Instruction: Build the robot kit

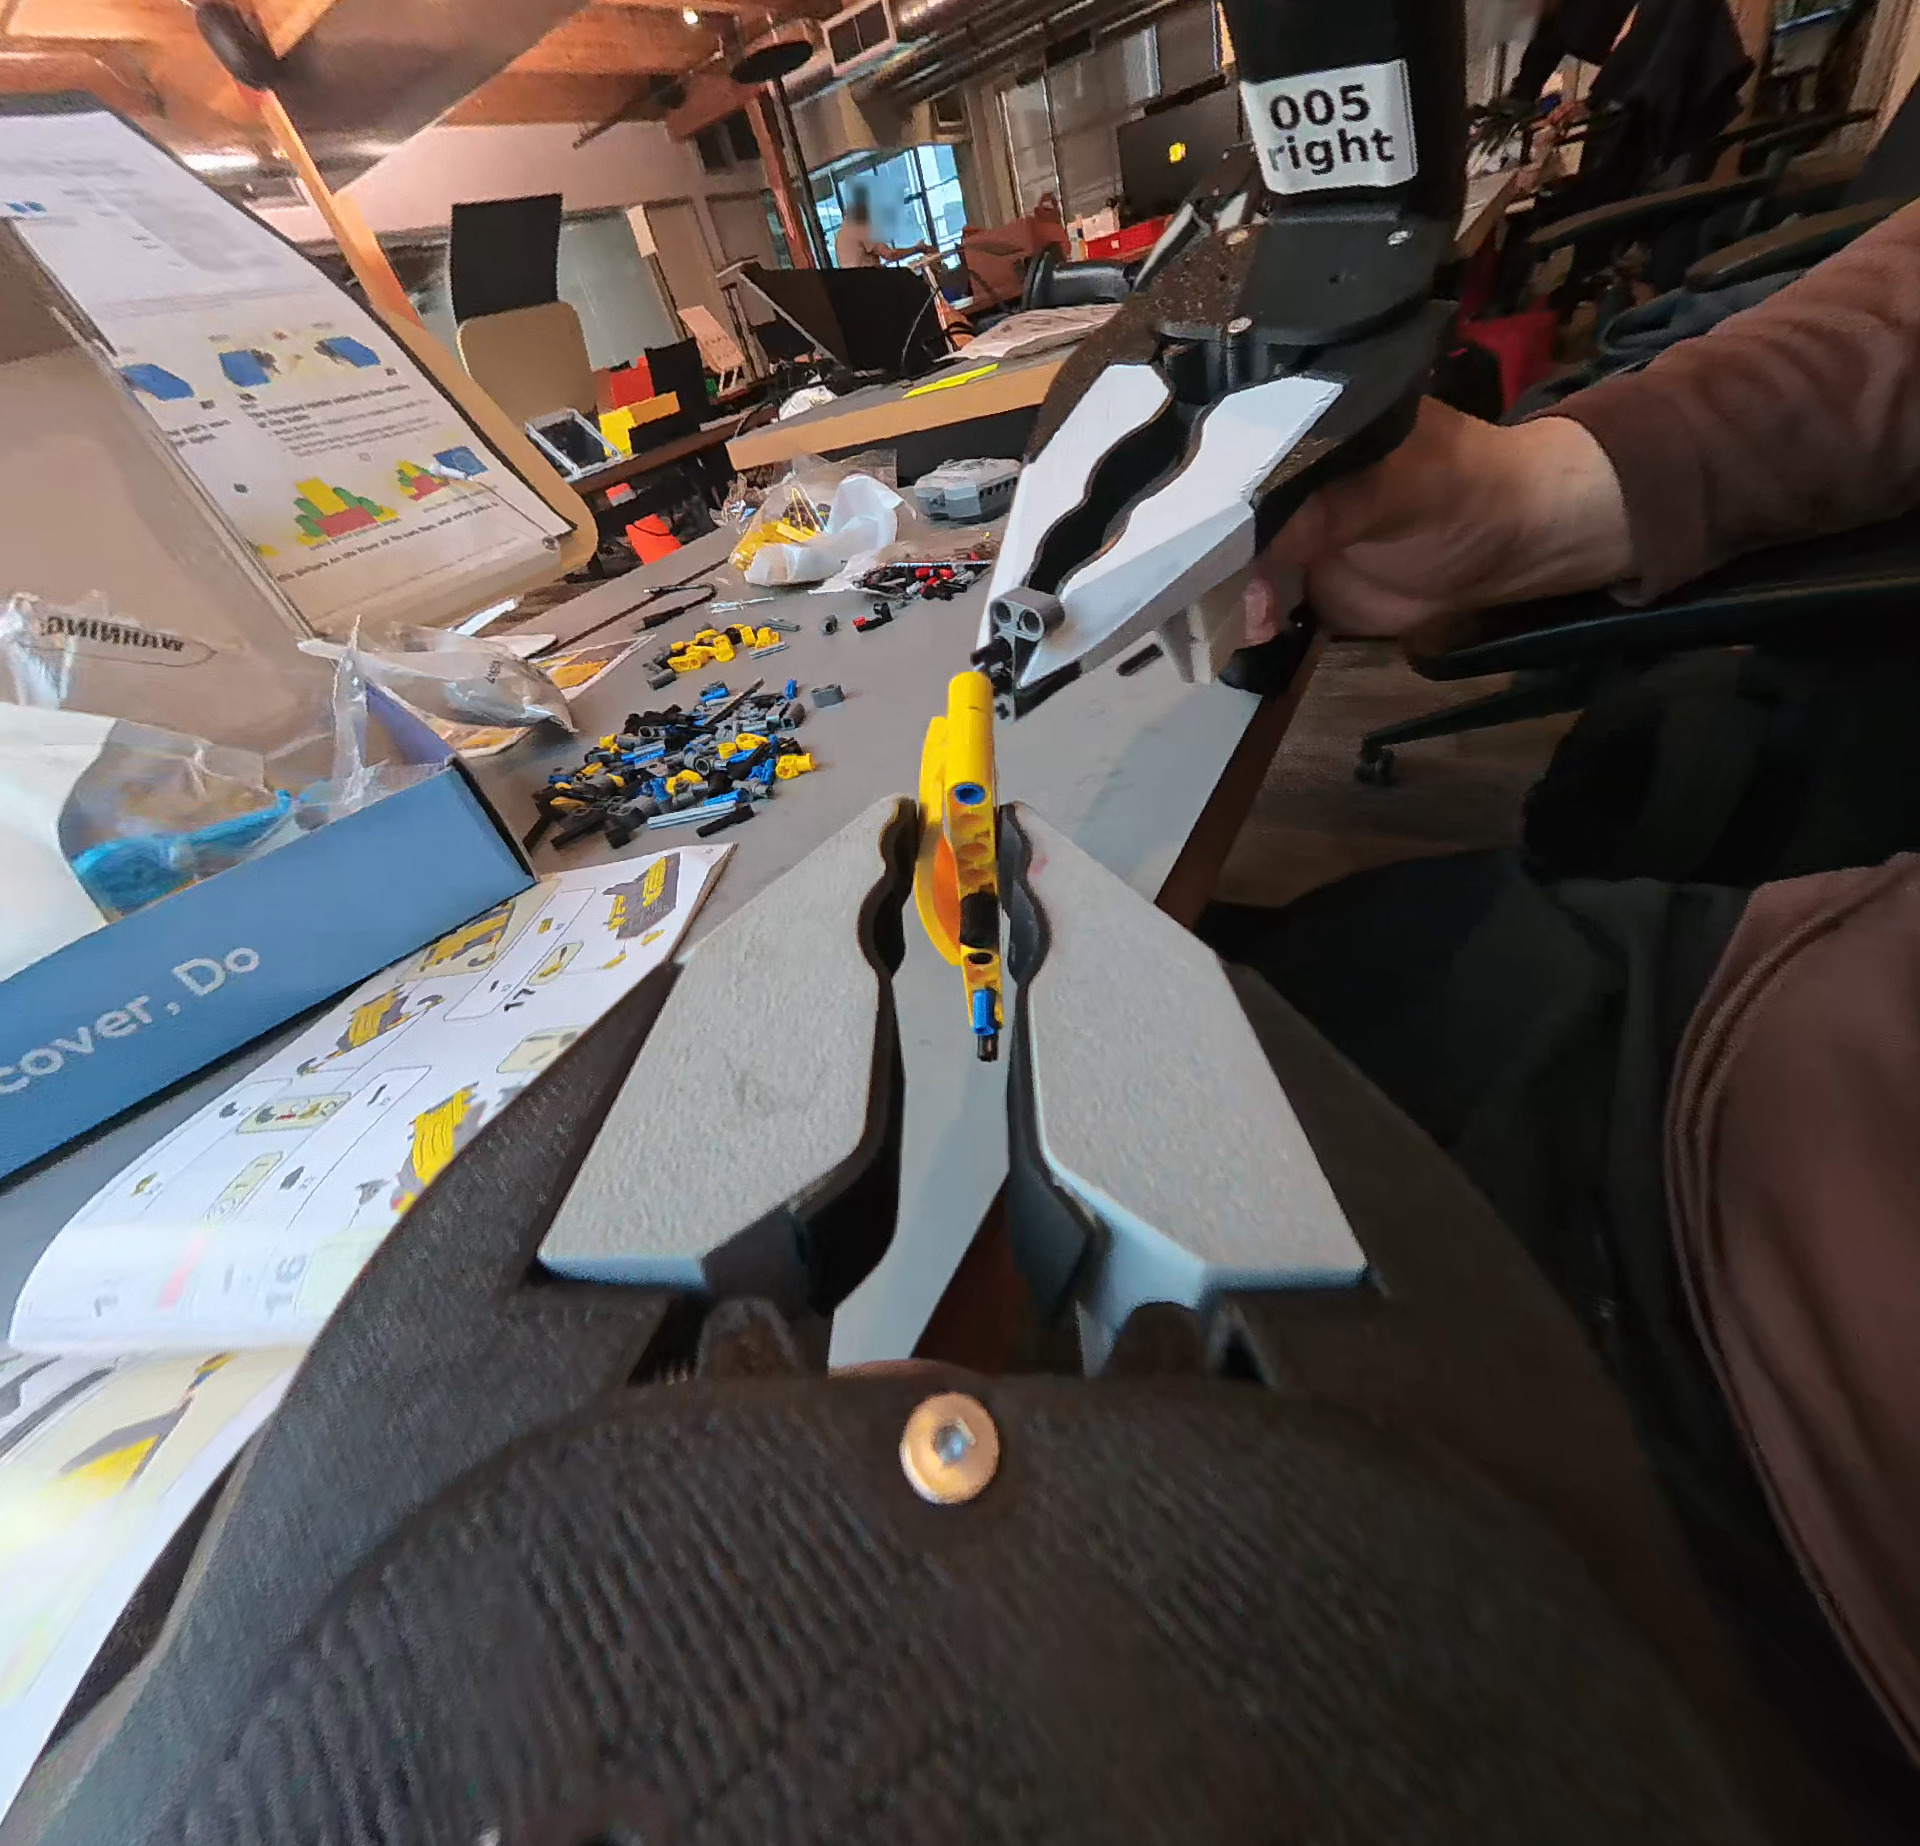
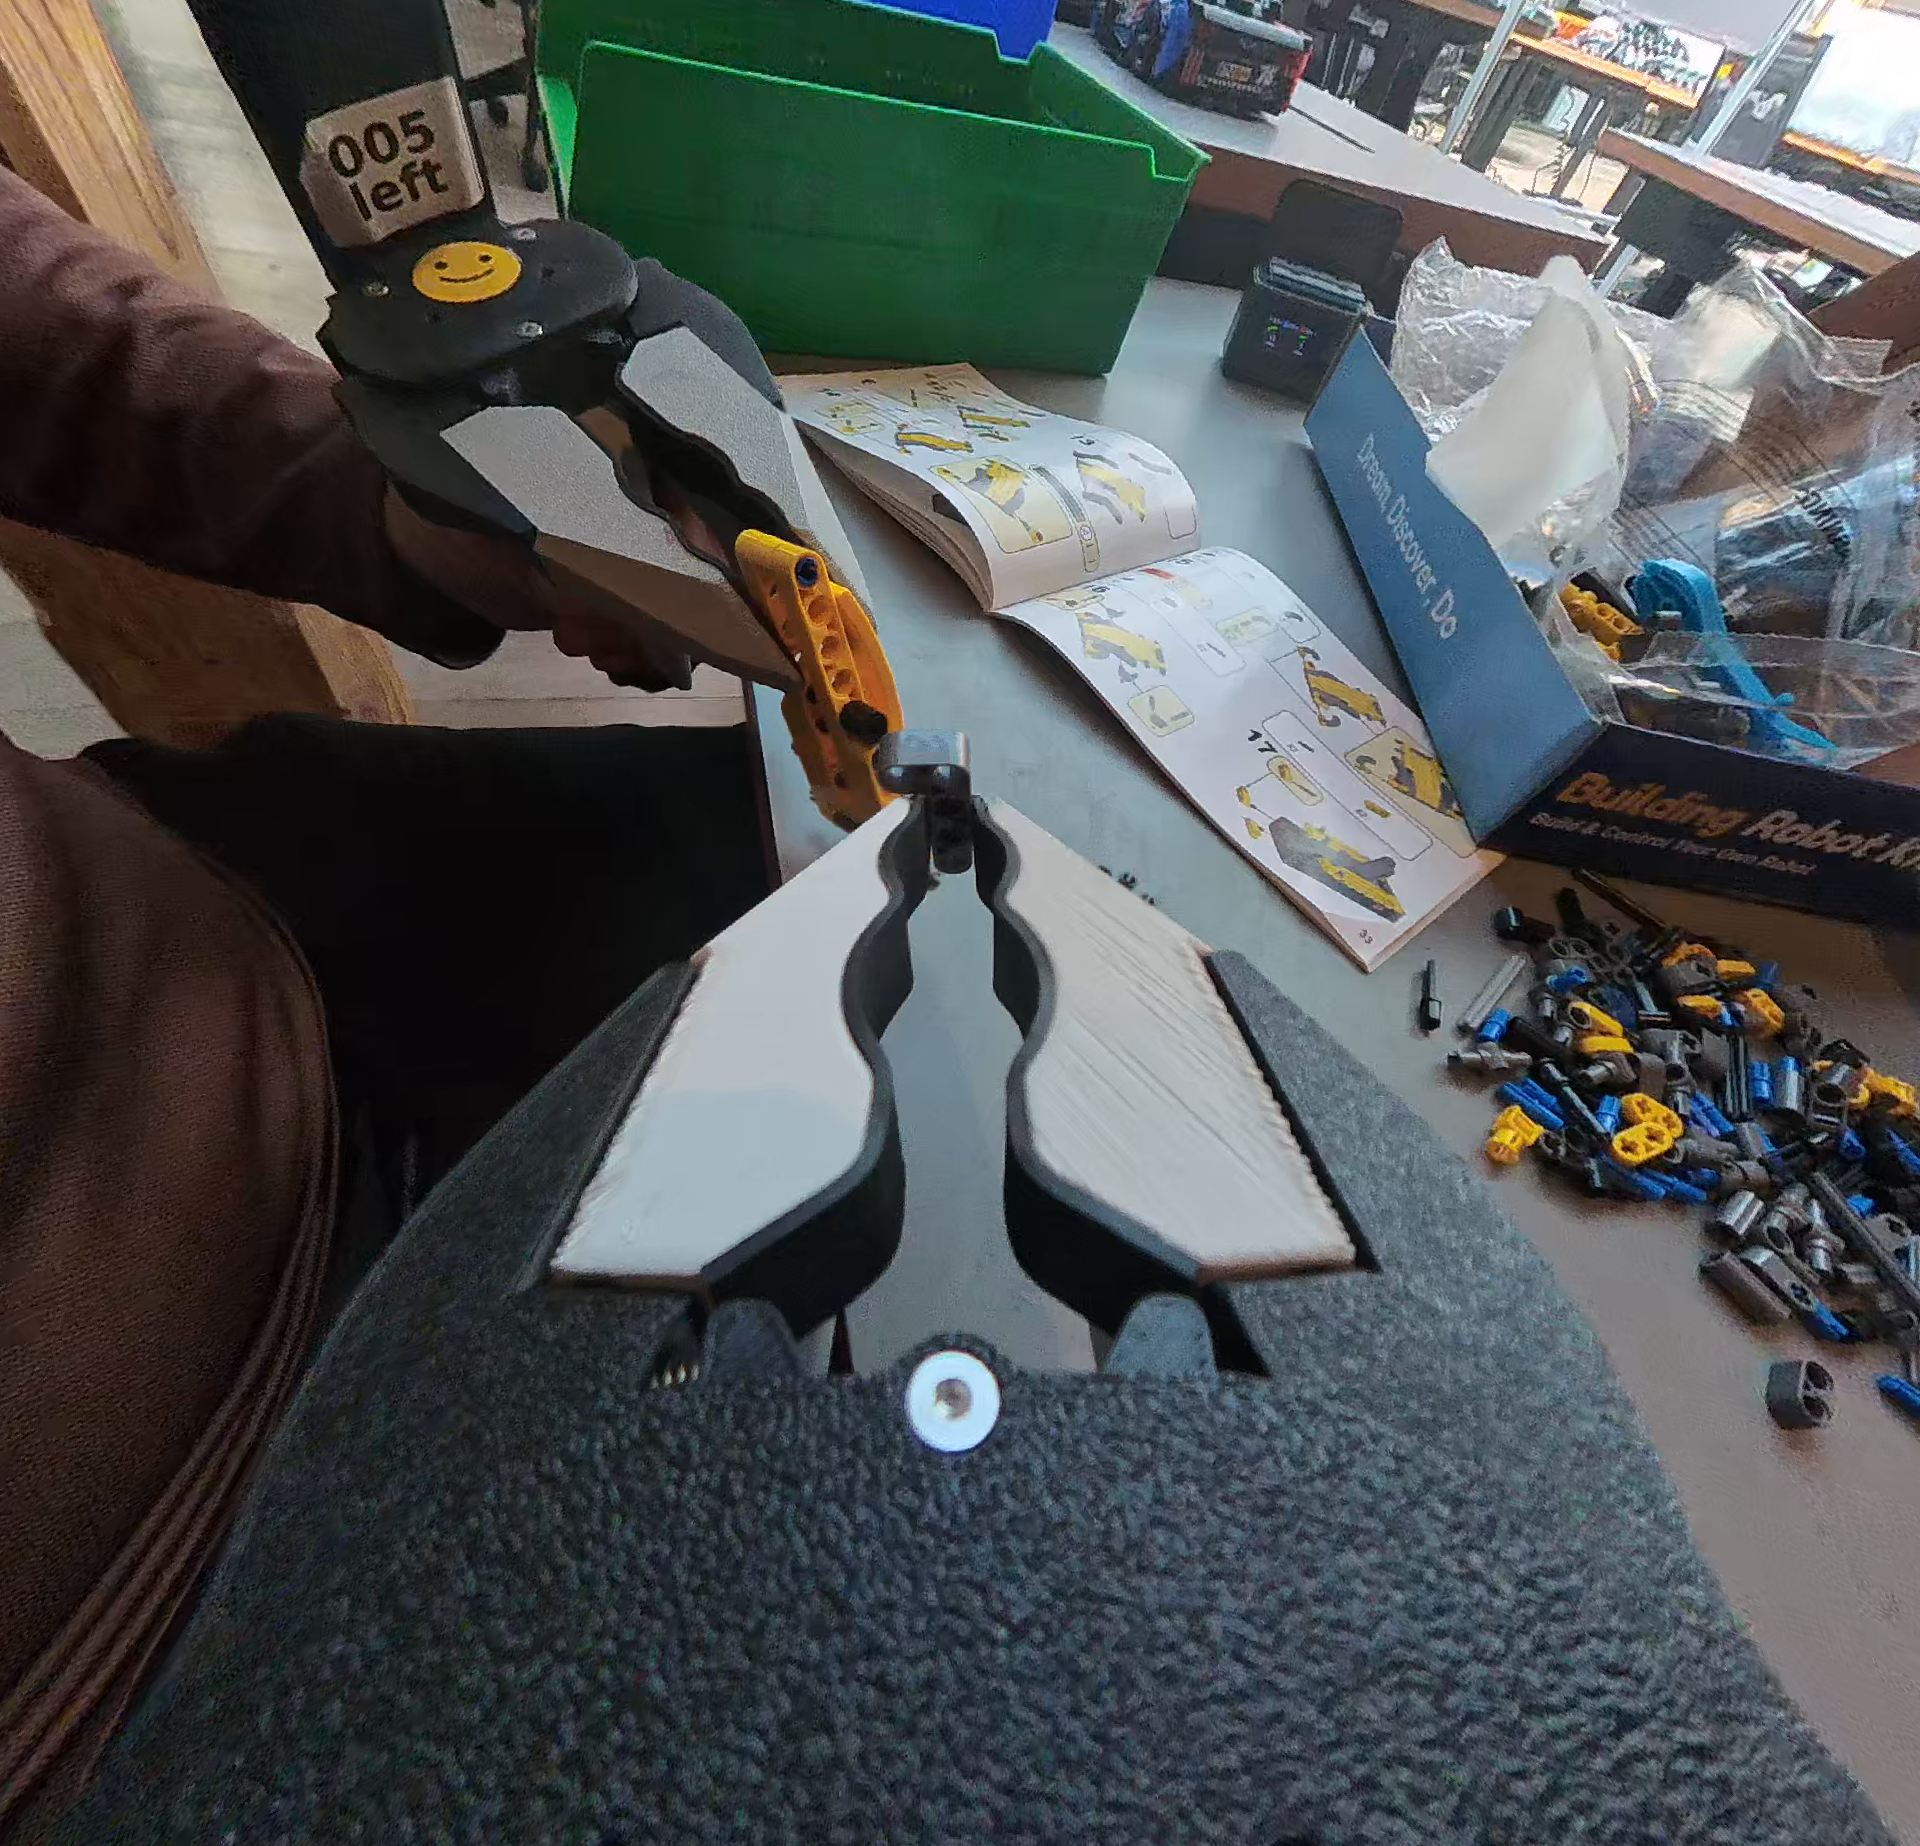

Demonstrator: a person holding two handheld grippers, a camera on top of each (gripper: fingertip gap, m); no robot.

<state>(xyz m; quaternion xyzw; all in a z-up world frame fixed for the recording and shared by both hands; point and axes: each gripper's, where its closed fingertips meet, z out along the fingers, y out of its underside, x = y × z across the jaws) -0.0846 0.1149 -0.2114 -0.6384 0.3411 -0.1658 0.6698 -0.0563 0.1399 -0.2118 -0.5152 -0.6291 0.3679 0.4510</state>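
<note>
clamping a stiff, light yellow beam (image 1: 961,840), left gripper (image 1: 961,820); right gripper (image 2: 945,809) pinches a small grey connector (image 2: 928,757) beside it.

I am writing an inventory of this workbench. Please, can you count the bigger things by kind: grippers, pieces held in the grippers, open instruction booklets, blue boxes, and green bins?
Grippers: 2, left gripper and right gripper
Held pieces: 2, yellow beam assembly and grey connector
Open instruction booklets: 1
Blue boxes: 1
Green bins: 1
Total: 7
</note>
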